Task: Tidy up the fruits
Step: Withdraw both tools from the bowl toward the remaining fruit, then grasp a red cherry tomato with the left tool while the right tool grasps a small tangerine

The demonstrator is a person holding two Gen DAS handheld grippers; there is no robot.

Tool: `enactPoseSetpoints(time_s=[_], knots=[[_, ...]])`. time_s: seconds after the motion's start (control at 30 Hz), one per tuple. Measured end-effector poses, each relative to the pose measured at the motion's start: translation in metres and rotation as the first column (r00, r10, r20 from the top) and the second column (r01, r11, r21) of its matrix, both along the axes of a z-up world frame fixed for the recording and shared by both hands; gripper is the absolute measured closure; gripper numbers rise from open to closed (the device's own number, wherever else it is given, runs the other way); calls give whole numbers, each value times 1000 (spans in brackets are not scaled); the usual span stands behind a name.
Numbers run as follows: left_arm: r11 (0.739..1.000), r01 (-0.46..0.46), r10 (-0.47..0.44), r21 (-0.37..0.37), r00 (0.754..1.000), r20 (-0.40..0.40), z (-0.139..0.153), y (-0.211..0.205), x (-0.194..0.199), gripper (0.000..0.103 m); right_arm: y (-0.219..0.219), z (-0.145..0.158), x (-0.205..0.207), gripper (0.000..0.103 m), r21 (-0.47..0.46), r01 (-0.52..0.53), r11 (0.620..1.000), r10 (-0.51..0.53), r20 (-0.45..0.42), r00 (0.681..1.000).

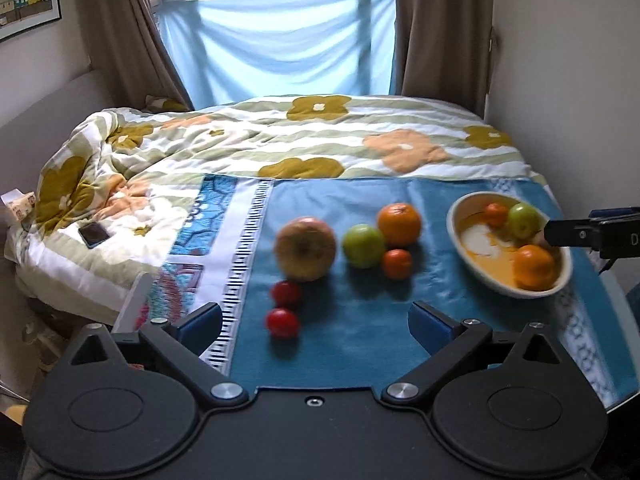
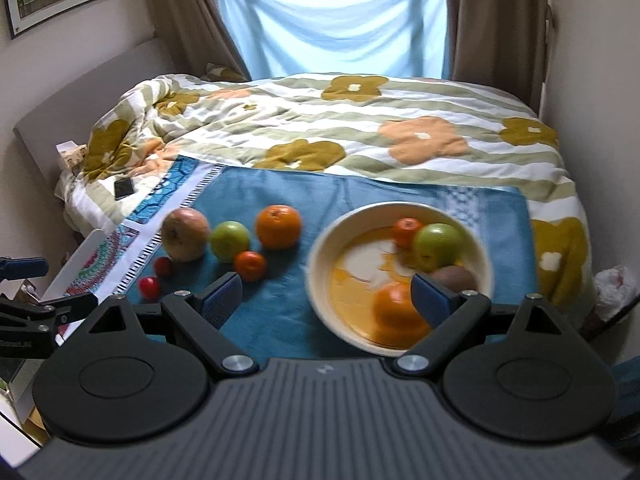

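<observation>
Loose fruit lies on a blue cloth (image 1: 360,344): a big reddish apple (image 1: 306,249), a green apple (image 1: 363,245), a large orange (image 1: 399,224), a small mandarin (image 1: 396,264) and two red tomatoes (image 1: 282,322). A cream bowl (image 2: 320,276) at the right holds an orange (image 2: 396,312), a green apple (image 2: 438,246), a mandarin (image 2: 406,231) and a brown kiwi (image 2: 456,278). My left gripper (image 1: 316,320) hangs open over the cloth's near edge, empty, just behind the tomatoes. My right gripper (image 2: 326,298) stands open and empty above the bowl's near rim.
The cloth lies on a bed with a flowered quilt (image 1: 320,148). A dark phone (image 1: 94,235) rests on the quilt at the left. A wall runs along the right side, and curtains with a blue sheet (image 1: 280,44) hang at the window behind.
</observation>
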State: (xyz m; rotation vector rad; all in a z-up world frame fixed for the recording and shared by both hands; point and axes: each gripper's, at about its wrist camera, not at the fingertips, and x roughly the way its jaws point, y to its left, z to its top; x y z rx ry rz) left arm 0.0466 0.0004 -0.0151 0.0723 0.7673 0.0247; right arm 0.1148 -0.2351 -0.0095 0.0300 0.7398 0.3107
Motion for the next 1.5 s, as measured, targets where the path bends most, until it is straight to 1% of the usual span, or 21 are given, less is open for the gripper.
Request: enactPoseSetpoints(time_s=[0.13, 0.23, 0.43, 0.57, 0.6, 0.67, 0.7, 0.77, 0.87, 0.9, 1.1, 1.17, 1.2, 1.23, 1.3, 1.4, 1.5], knots=[[1000, 23, -23, 21, 1000, -15, -8, 25, 11, 2, 33, -10, 9, 0, -22, 0, 1000, 0, -9, 1000], [999, 51, -50, 20, 998, -30, -16, 40, 20, 2, 54, -18, 17, 0, -17, 2, 1000, -2, -21, 1000], [990, 140, -138, 20, 989, -59, -41, 61, 44, 3, 90, -44, 36, 0, -16, 18, 1000, -19, -40, 999], [977, 211, -210, 14, 974, -80, -61, 67, 59, 6, 104, -64, 48, 0, -13, 35, 999, -36, -48, 998], [973, 231, -229, 12, 969, -87, -67, 68, 62, 8, 107, -69, 51, 0, -13, 39, 999, -39, -48, 998], [963, 269, -266, 13, 958, -107, -79, 67, 68, 16, 112, -79, 56, 0, -20, 49, 999, -50, -41, 998], [959, 284, -280, 14, 953, -114, -83, 66, 70, 18, 115, -85, 58, 0, -27, 53, 998, -54, -37, 998], [948, 319, -314, 16, 941, -129, -94, 64, 74, 25, 119, -95, 61, 0, -40, 59, 997, -60, -35, 998], [936, 352, -348, 7, 927, -143, -107, 61, 78, 32, 123, -105, 64, 0, -47, 63, 997, -65, -32, 997], [933, 359, -354, 3, 924, -145, -109, 60, 79, 33, 124, -108, 65, 0, -50, 64, 997, -66, -34, 997], [927, 375, -373, -11, 916, -146, -118, 57, 84, 49, 125, -121, 68, 0, -59, 61, 996, -63, -47, 997], [928, 372, -369, -12, 917, -151, -119, 57, 86, 58, 126, -124, 69, 1, -65, 58, 996, -61, -47, 997], [929, 370, -369, -21, 917, -152, -119, 57, 87, 62, 126, -125, 70, 4, -65, 56, 996, -59, -49, 997], [931, 365, -364, -25, 918, -155, -119, 58, 87, 63, 127, -126, 71, 6, -65, 56, 996, -59, -52, 997], [934, 356, -355, -22, 921, -161, -119, 57, 87, 63, 128, -129, 72, 14, -61, 55, 997, -58, -63, 996], [935, 354, -351, -16, 922, -164, -118, 57, 83, 63, 128, -133, 74, 19, -61, 55, 997, -59, -63, 996], [935, 355, -351, -7, 921, -167, -118, 57, 80, 63, 129, -134, 76, 22, -74, 48, 996, -51, -47, 998]])
